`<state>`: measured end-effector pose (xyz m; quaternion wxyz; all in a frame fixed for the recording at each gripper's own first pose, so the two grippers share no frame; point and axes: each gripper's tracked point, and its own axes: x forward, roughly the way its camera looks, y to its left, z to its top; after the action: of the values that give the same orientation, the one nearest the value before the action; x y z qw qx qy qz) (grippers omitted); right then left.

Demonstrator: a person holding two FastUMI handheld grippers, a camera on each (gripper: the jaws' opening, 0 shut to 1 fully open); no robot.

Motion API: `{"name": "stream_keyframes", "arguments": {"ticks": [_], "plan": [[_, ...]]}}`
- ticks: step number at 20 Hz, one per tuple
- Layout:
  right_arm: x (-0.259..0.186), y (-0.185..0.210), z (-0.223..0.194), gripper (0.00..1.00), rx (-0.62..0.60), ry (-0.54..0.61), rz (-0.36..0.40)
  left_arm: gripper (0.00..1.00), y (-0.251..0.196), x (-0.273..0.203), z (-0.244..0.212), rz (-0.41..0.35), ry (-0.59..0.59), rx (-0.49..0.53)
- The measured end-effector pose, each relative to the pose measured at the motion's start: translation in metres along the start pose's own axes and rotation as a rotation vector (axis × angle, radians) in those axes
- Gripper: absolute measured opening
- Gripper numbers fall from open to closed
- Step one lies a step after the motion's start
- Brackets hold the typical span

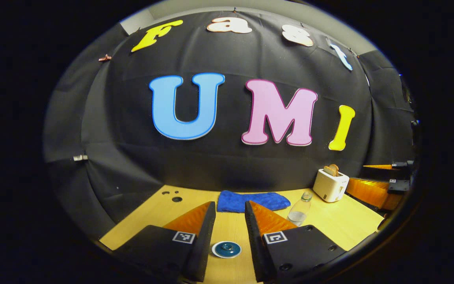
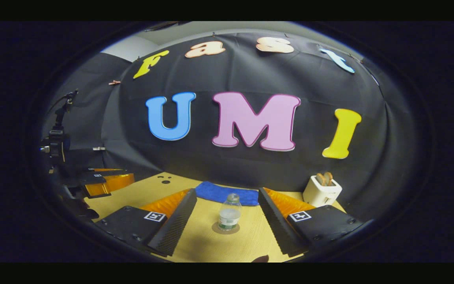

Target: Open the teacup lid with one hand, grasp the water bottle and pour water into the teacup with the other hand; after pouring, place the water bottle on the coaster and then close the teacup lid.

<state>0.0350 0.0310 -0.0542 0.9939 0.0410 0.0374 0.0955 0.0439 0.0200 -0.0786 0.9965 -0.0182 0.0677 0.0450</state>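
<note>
Both tongs wide, holding nothing: left tongs (image 1: 230,225) over the teacup lid (image 1: 226,249), right tongs (image 2: 227,215) facing the bottle (image 2: 229,217) on its coaster (image 2: 226,228); a skewed closing could tip the bottle or skid the lid across the counter (image 2: 250,244)

This is a staged recording booth rather than a lived-in home: black cloth (image 2: 250,165) hangs as a backdrop behind a pale wooden table (image 2: 207,240), clipped up below a strip of plain grey wall at the top. Household props sit on the table as in a mock kitchen: a white toaster (image 2: 321,191) with 2 slices of bread in its slots, a folded blue towel (image 1: 252,201) and a water bottle (image 2: 229,217). At the left edge of the right gripper view, a dark camera-like device on a stand (image 2: 55,144) adds to the studio look.
</note>
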Motion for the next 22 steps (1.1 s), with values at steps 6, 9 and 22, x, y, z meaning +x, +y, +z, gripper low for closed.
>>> {"name": "stream_keyframes", "arguments": {"ticks": [6,9,22], "plan": [[-0.033,-0.012,0.037,0.97,0.010,-0.035,-0.069,0.52,0.004,-0.027,0.038,-0.040,-0.037,0.039],[-0.040,-0.020,0.046,0.97,0.009,-0.049,-0.099,0.53,0.001,-0.031,0.048,-0.071,-0.051,0.042],[-0.057,-0.027,0.057,0.97,0.007,-0.068,-0.135,0.82,-0.002,-0.041,0.068,-0.100,-0.104,0.066]]}}
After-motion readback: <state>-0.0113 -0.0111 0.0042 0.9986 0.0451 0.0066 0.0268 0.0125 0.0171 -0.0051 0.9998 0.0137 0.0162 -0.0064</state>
